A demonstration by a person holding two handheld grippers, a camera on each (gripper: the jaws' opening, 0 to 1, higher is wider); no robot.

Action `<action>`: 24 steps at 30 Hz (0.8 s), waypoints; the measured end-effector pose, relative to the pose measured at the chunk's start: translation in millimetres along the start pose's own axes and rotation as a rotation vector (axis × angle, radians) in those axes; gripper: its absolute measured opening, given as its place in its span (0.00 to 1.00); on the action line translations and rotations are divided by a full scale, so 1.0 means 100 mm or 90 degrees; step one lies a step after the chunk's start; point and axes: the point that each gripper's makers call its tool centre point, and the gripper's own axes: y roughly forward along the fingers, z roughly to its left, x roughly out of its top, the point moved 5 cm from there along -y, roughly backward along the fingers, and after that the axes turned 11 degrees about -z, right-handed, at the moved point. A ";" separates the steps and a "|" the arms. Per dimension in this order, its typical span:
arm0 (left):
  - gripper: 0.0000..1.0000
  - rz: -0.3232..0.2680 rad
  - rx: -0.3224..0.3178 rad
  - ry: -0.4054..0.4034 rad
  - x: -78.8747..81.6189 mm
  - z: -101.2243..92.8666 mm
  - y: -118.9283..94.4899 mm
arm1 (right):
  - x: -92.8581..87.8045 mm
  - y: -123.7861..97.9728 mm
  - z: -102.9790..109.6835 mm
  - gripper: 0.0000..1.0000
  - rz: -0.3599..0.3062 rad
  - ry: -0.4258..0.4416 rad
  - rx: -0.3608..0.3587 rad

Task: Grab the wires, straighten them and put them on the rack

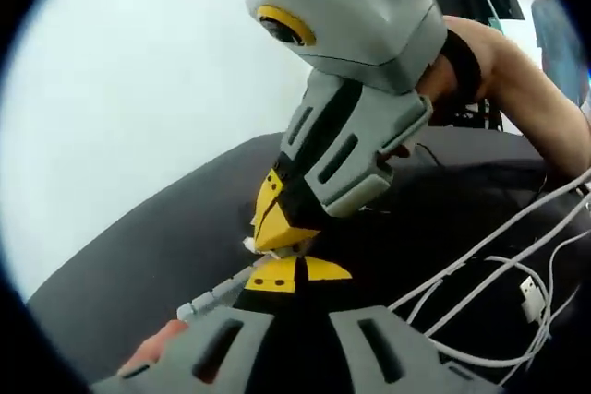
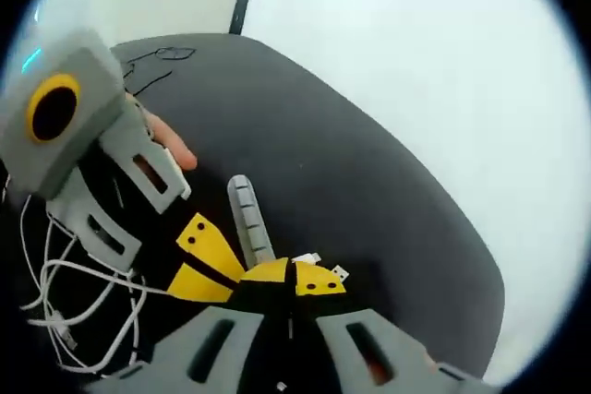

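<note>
A round black table [image 1: 166, 256] carries everything here, its dark top set against a pale floor in both views. On it lies a small grey rack [image 2: 249, 219], a ridged strip with slots, which in the left gripper view shows as a short grey piece [image 1: 217, 294] just beside the yellow tips. The left gripper [image 1: 295, 274] has its yellow jaws drawn together with almost no gap; whether they pinch anything cannot be told. The right gripper [image 1: 282, 228] comes down from above in the left gripper view and blocks much of the table behind it, its yellow tip meeting a white connector end at the rack. In the right gripper view the right gripper [image 2: 291, 276] also has its jaws nearly together, with small white and metal plug ends [image 2: 323, 269] lying right at the tips; a grip on them cannot be confirmed. The left gripper [image 2: 199, 260] enters that view from the left, a fingertip [image 2: 171, 145] of the person showing behind it. A loose tangle of white wires [image 1: 489, 292] lies on the table beside the grippers, seen too as loops [image 2: 69, 297] behind the left gripper. A bare forearm [image 1: 526, 80] reaches across above the wires
</note>
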 end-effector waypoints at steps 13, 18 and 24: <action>0.00 -0.009 -0.005 -0.012 -0.01 0.01 0.00 | 0.15 -0.06 -0.11 0.00 -0.061 0.010 0.022; 0.00 -0.009 -0.007 -0.016 -0.01 0.03 0.00 | 0.07 -0.13 0.02 0.00 -0.043 0.021 0.052; 0.00 -0.009 -0.007 -0.007 -0.01 0.02 0.01 | 0.02 -0.09 0.02 0.00 -0.050 0.057 0.036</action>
